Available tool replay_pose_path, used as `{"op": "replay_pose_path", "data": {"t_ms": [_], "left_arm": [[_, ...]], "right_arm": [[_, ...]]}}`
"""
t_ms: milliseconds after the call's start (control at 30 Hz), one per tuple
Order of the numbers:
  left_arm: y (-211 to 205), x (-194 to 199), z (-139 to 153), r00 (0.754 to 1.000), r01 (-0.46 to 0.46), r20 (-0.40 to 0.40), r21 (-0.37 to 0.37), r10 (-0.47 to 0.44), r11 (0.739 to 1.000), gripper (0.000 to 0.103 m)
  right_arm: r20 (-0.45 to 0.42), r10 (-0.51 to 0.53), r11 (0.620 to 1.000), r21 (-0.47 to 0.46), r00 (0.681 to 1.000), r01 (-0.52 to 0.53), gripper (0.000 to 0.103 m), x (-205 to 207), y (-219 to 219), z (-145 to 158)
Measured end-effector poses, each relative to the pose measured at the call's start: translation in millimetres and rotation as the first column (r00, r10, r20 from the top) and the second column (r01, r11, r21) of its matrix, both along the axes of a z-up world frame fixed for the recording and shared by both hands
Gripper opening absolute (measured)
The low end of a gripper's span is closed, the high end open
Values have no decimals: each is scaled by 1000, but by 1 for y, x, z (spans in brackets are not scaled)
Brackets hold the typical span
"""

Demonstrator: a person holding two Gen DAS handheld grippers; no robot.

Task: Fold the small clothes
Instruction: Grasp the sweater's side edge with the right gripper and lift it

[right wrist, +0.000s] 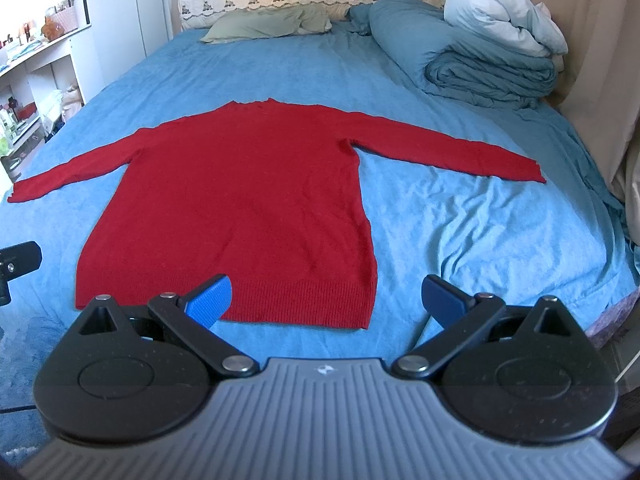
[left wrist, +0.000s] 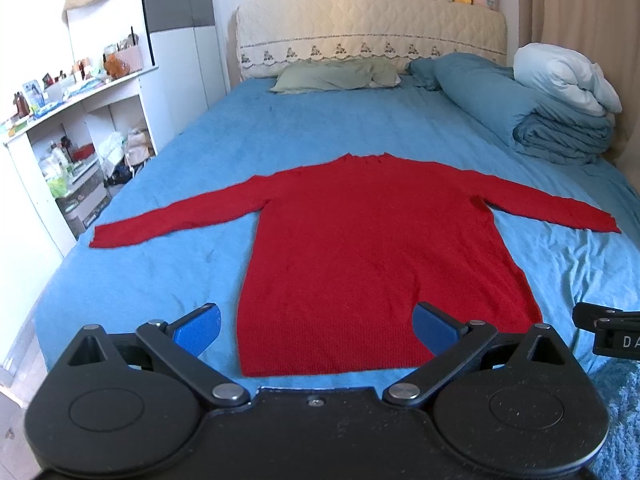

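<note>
Knitwear like this red sweater (left wrist: 372,248) will handle soft and limp, light enough for one pinch, and I would expect it to sag and stretch wherever you lift it, so take it by edges and corners rather than the middle. It lies flat, spread on the blue bedsheet (left wrist: 192,152), neck toward the headboard, ribbed hem nearest you, both sleeves straight out to the sides.

Starting at the left: the left sleeve cuff (left wrist: 98,238) rests near the bed's left edge, a fair first hold if you mean to fold the sleeve in across the body. Your left gripper (left wrist: 316,326) hovers low over the near edge of the bed, pointing along the sweater, its blue pads (left wrist: 200,326) spread wide with nothing between them; the hem's left corner (left wrist: 244,370) sits between the pads in that view.

Moving right, your right gripper (right wrist: 326,300) is held level beside it, jaws likewise parted and empty, its left pad over the hem (right wrist: 304,304) and its right pad over bare sheet. The hem's right corner (right wrist: 368,322) lies between them. The right sleeve cuff (right wrist: 538,174) reaches toward the folded duvet (right wrist: 492,76), well apart from either tool.
</note>
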State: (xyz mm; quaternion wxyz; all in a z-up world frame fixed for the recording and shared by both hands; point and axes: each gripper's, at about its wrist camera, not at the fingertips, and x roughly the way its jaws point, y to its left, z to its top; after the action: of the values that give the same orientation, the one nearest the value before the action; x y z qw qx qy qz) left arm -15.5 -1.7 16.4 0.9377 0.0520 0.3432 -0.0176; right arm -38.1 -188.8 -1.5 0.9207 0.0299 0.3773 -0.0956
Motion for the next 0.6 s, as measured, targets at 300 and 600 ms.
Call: {"op": "replay_pose_path", "data": {"t_ms": [300,600], "left_arm": [[-46,55,33,988,122,95,-27,-119,992,103],[-115,160,32,965,213,163,-36,-205,976,103]], "right_arm": [[73,-76,997,33,994,74,103,22,-31,23],[161,-232,973,42,959,228,103,86,-137,33]]}}
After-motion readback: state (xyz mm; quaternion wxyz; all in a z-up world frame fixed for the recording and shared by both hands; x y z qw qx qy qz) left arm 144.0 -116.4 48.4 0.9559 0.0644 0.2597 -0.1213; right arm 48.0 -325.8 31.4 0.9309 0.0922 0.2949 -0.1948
